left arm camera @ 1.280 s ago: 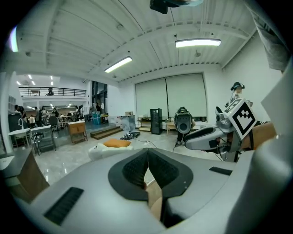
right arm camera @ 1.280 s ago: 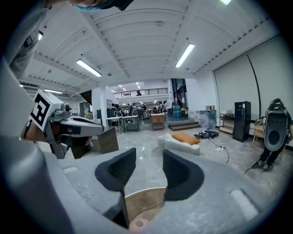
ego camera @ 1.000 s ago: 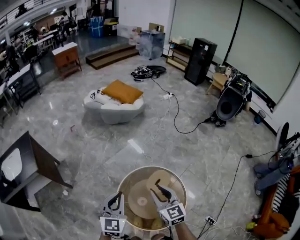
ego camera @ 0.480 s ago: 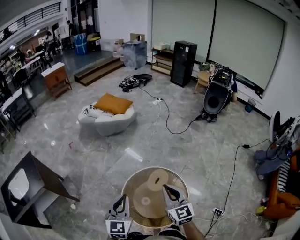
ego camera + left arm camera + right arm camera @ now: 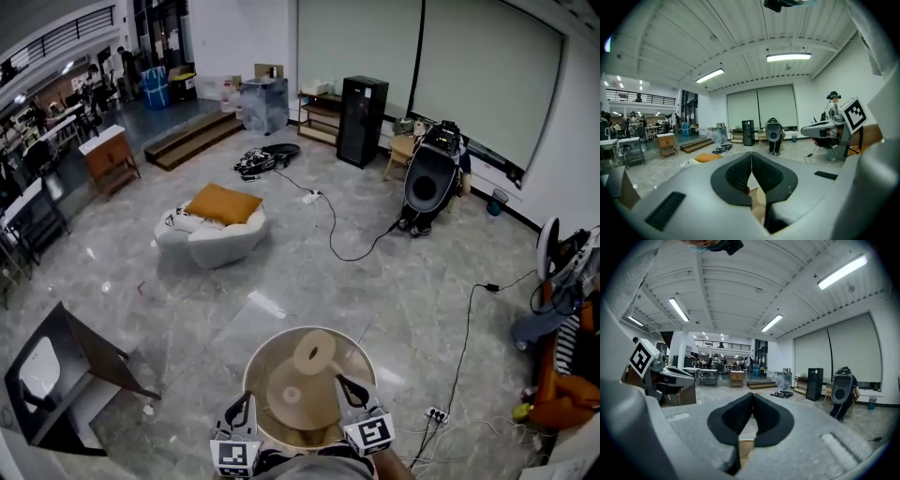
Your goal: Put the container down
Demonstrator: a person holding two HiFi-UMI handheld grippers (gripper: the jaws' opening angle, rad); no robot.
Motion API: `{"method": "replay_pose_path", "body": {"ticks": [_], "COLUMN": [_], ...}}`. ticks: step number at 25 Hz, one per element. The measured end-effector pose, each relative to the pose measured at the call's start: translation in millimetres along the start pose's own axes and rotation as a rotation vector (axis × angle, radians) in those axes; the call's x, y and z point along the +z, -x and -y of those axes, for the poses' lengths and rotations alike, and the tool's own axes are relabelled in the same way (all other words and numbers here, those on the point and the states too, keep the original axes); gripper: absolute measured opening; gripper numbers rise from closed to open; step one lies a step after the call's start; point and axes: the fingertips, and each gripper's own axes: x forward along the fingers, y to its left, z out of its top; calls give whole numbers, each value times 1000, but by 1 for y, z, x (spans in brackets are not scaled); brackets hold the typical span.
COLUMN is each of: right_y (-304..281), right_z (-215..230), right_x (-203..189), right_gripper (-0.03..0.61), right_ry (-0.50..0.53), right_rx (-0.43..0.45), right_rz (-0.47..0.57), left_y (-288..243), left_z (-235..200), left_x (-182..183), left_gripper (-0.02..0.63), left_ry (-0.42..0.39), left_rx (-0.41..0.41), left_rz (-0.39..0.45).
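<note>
A round tan container [image 5: 272, 349] hangs in front of me above the floor, low in the head view, with two tape rolls [image 5: 314, 353] inside. My left gripper [image 5: 246, 401] sits at its left rim, jaws together on the wall. In the left gripper view that gripper [image 5: 751, 159] has its pads meeting, with tan material in the gap below. My right gripper [image 5: 343, 382] hovers over the right inner side, shut and empty. In the right gripper view it [image 5: 752, 401] shows its pads meeting, with the container's tan edge [image 5: 745, 446] beneath.
A white beanbag with an orange cushion [image 5: 211, 225] lies on the marble floor ahead. A large speaker [image 5: 427, 187] and a cable [image 5: 347, 248] are further right. A tipped dark table [image 5: 70, 370] lies at the left, and a power strip [image 5: 436, 414] at the right.
My right gripper came out from over the upper tape roll toward the container's right rim and its jaws closed. The head view tilted up slightly. The left gripper stayed at the left rim.
</note>
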Motion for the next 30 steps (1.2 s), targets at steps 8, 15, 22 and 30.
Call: {"method": "replay_pose_path", "body": {"ticks": [8, 15, 22, 30], "right_y": [-5, -7, -6, -2], "right_z": [2, 4, -1, -6], "right_x": [5, 3, 6, 4], "right_gripper": [0, 0, 0, 0], "right_ry": [5, 7, 7, 10], "right_rx": [1, 7, 24, 26], "right_rz": [7, 3, -1, 6], "left_y": [-6, -11, -10, -4], "left_z": [1, 2, 4, 7], "left_x": [6, 9, 9, 11], "left_gripper": [20, 20, 20, 20], "left_ry": [-21, -18, -15, 18], "left_rx": [-8, -11, -13, -8], "left_rz": [9, 15, 13, 12]}}
